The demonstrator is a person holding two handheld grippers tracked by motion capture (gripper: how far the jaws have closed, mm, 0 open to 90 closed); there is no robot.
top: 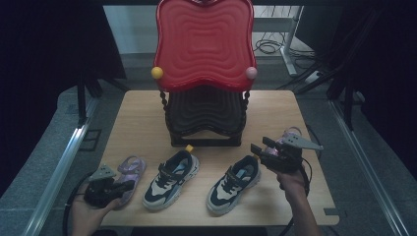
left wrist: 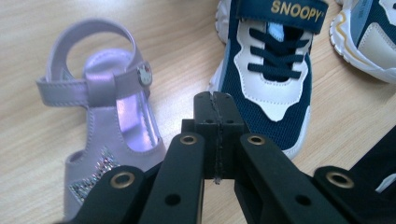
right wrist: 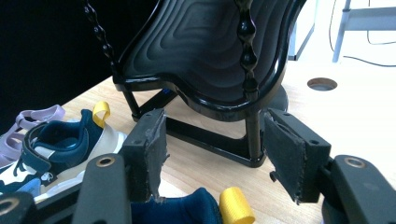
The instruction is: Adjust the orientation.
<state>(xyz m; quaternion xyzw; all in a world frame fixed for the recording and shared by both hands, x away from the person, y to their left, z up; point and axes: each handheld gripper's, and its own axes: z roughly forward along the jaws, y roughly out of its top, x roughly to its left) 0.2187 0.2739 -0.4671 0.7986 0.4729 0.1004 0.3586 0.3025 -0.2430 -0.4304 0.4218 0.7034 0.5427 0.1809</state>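
High view: left gripper hovers with its jaws pressed together on nothing, tips just over the glossy lilac sandal at the wooden table's near-left edge. Right gripper gapes wide, empty, above the heel of a navy mesh sneaker, facing the ribbed two-tier rack.

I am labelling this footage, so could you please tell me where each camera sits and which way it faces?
High view: above the person's side, looking forward and down on the wooden table, two-tier rack and shoes; both forearms show, with left tongs and right tongs.
Left gripper view: rides the shut left tongs, facing the purple sandal and left sneaker.
Right gripper view: rides the open right tongs, facing the rack's black lower tray.
Shared: sandal and sneaker appear in all three views.
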